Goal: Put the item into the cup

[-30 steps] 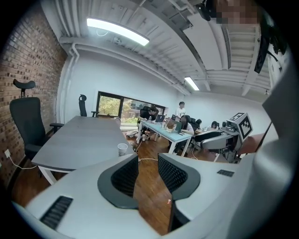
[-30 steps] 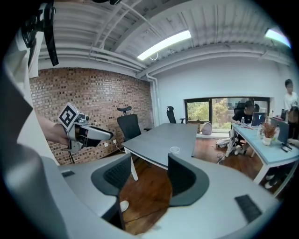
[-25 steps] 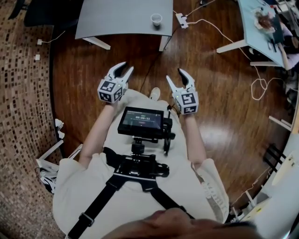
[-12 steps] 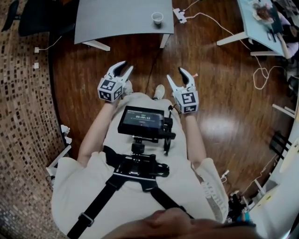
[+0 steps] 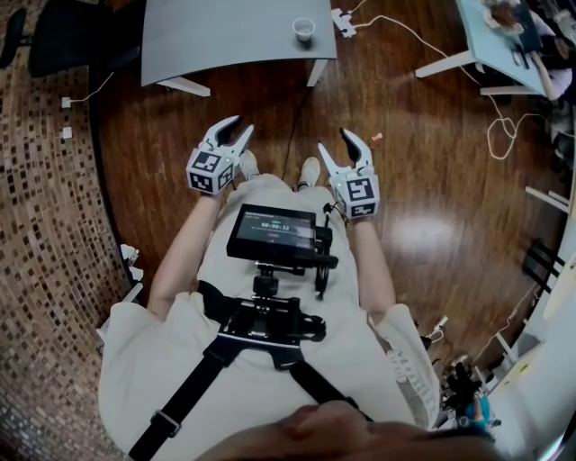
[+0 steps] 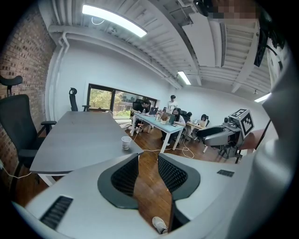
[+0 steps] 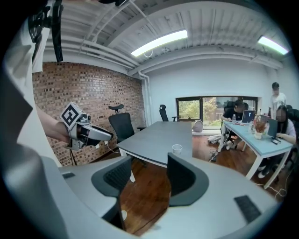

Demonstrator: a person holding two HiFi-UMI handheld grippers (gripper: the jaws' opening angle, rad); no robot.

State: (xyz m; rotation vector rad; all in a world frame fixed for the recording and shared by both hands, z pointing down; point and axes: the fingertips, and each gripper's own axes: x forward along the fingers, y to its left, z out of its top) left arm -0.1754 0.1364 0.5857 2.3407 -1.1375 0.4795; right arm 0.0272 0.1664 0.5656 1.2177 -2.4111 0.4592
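Note:
A white paper cup point(image 5: 304, 30) stands near the front edge of a grey table point(image 5: 225, 40), well ahead of me. It also shows as the cup point(image 6: 126, 142) in the left gripper view and the cup point(image 7: 177, 149) in the right gripper view. A small pinkish item point(image 5: 376, 137) lies on the wooden floor just right of my right gripper point(image 5: 333, 140). Both that gripper and my left gripper point(image 5: 241, 124) are held at waist height, open and empty. The left gripper point(image 6: 147, 161) and the right gripper point(image 7: 149, 175) both point toward the table.
A black office chair point(image 5: 54, 31) stands at the table's left end. A light-blue desk point(image 5: 504, 36) with clutter is at the far right, with a white cable point(image 5: 500, 140) on the floor. A power strip point(image 5: 340, 18) lies beside the table leg. People sit at a far desk point(image 6: 161, 122).
The table and cup sit slightly higher in the head view, and the small pinkish item on the floor has come into sight by the right gripper. Both grippers stay open.

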